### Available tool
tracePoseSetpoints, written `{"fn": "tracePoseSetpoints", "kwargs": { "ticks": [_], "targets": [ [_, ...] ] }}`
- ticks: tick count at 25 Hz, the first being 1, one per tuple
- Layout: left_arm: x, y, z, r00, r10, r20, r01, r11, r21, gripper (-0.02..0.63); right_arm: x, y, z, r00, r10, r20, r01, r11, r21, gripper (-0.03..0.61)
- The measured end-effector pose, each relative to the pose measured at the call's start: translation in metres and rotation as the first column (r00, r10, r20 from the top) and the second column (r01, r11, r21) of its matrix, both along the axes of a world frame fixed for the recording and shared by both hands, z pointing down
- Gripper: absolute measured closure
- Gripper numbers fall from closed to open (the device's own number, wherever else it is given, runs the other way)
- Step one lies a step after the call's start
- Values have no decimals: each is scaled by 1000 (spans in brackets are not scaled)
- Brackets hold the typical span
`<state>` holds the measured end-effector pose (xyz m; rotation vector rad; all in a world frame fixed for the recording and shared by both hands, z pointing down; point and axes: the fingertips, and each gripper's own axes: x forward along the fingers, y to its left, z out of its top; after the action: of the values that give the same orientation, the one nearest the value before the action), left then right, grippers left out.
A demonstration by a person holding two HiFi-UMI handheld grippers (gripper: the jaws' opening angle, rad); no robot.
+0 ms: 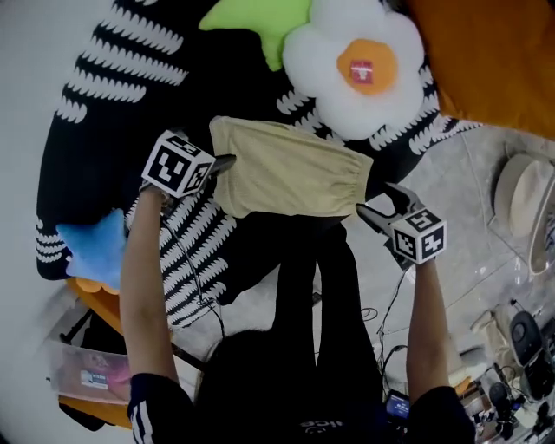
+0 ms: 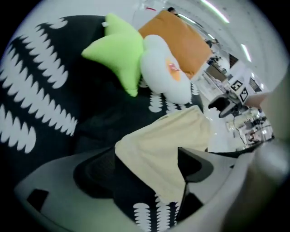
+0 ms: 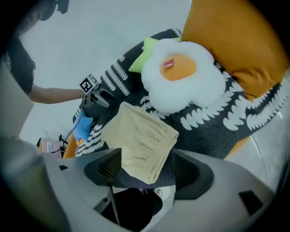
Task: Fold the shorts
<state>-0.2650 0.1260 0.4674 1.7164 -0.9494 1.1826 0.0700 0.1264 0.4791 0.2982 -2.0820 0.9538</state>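
Nearest, at the bottom of the head view, are the person's dark legs (image 1: 321, 286), running up from the lower edge to the shorts' near edge. Both bare forearms reach forward, one on either side of the legs.

At far left a blue star pillow (image 1: 91, 247) sits at the blanket's (image 1: 130, 69) edge. The left gripper (image 1: 227, 162) points steeply down at the left end of the shorts (image 1: 290, 169). In its own view the jaws stand well apart, with a corner of the shorts lying loosely between them (image 2: 145, 176). The pads do not pinch it.

The beige shorts lie flat as a folded oblong on the black-and-white blanket, between the two grippers. Beyond them lie a green star pillow (image 1: 260, 22) and, just to its right, a white fried-egg pillow (image 1: 355, 69).

The right gripper (image 1: 377, 204) sits at the shorts' right end, by the gathered waistband. Its own view shows the jaws wide open (image 3: 142, 167). The waistband corner lies between the pads, and neither pad presses on it.

At far right an orange cushion (image 1: 494, 61) fills the top corner, above pale floor (image 1: 468, 173).
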Motion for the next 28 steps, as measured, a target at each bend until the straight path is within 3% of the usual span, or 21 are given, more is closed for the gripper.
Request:
{"fn": "tracePoseSetpoints", "kwargs": {
  "ticks": [4, 7, 10, 13, 18, 20, 23, 24, 28],
  "targets": [
    [86, -31, -10, 971, 233, -59, -231, 972, 44, 238, 36, 0, -3, 978, 210, -2, -210, 977, 23, 260],
    [155, -50, -9, 925, 365, -108, -360, 931, 59, 287, 68, -8, -1, 923, 384, 1, -384, 923, 34, 298],
    [206, -62, -2, 857, 493, -148, -492, 869, 47, 287, 82, -5, 5, 855, 519, -3, -519, 855, 15, 329],
    [246, -65, 6, 774, 610, -168, -612, 790, 50, 307, 81, 4, 16, 815, 580, -14, -580, 814, -14, 348],
    [305, -83, 39, 687, 703, -184, -697, 709, 104, 417, 77, 11, 54, 747, 663, -42, -664, 744, -70, 367],
    [323, -90, 44, 658, 727, -199, -726, 682, 91, 419, 73, 12, 61, 722, 689, -63, -692, 716, -97, 368],
    [346, -89, 42, 616, 743, -261, -765, 643, 25, 381, 61, 16, 57, 736, 674, -64, -675, 722, -149, 371],
    [351, -88, 44, 600, 755, -266, -782, 624, 8, 379, 57, 18, 56, 727, 684, -55, -681, 710, -178, 368],
    [357, -87, 68, 565, 780, -268, -822, 560, -103, 377, 50, 22, 67, 631, 774, -45, -747, 592, -303, 362]
  ]
}}
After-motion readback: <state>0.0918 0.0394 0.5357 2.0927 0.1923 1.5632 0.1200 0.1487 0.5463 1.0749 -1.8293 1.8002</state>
